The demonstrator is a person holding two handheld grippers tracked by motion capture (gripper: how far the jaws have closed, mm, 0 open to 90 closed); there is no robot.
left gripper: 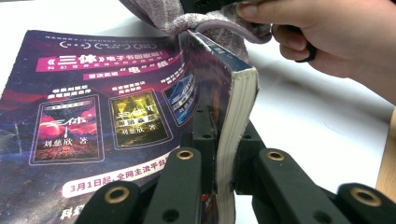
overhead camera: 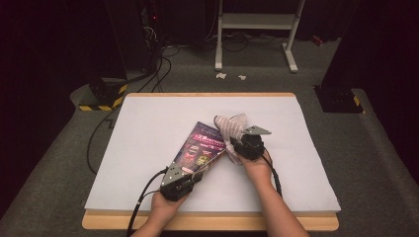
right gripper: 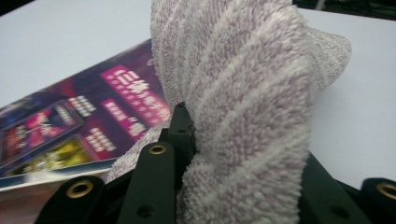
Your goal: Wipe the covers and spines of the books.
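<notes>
A purple paperback book (overhead camera: 200, 145) lies tilted on the white table sheet (overhead camera: 148, 123), its near corner lifted. My left gripper (overhead camera: 190, 173) is shut on that near edge; in the left gripper view the jaws clamp the book (left gripper: 93, 116) and its page block. A striped pink-and-white towel (overhead camera: 231, 129) rests against the book's right edge, held by my right gripper (overhead camera: 236, 144). From the right gripper view the towel (right gripper: 252, 93) bulges between the black jaws, with the book's cover (right gripper: 93, 126) behind it to the left. A hand (left gripper: 327, 32) grips the right gripper above the towel (left gripper: 210, 23).
The white sheet covers a wooden table with its front edge (overhead camera: 207, 222) near the person. Cables (overhead camera: 99, 133) run down the left side. A white metal stand (overhead camera: 257, 29) and dark equipment stand on the grey floor beyond the table.
</notes>
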